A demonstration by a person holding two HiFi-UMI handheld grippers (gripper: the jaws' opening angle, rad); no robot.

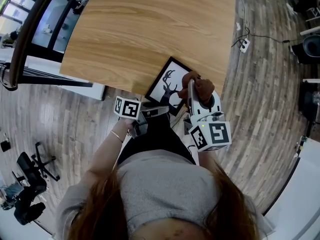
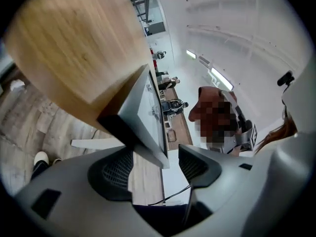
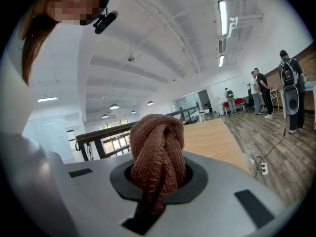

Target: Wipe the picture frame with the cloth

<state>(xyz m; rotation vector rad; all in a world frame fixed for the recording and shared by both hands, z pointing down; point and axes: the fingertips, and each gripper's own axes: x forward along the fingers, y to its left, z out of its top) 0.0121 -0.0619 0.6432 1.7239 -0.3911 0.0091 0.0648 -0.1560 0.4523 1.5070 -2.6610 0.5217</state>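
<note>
Head view shows the picture frame (image 1: 167, 86) at the near edge of the bench (image 1: 150, 29); the open left hand-held gripper (image 2: 155, 164), straddling the frame's edge, should clamp firmly before the right hand-held gripper (image 3: 158, 177), closed on the cloth (image 3: 157, 147), wipes across it.

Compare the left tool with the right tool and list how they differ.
The left tool stands open, an edge of the picture frame between its jaws; the right tool is shut on the brown cloth. In the head view the left tool sits at the frame's near edge, the right tool at its right corner. Both carry a marker cube.
</note>
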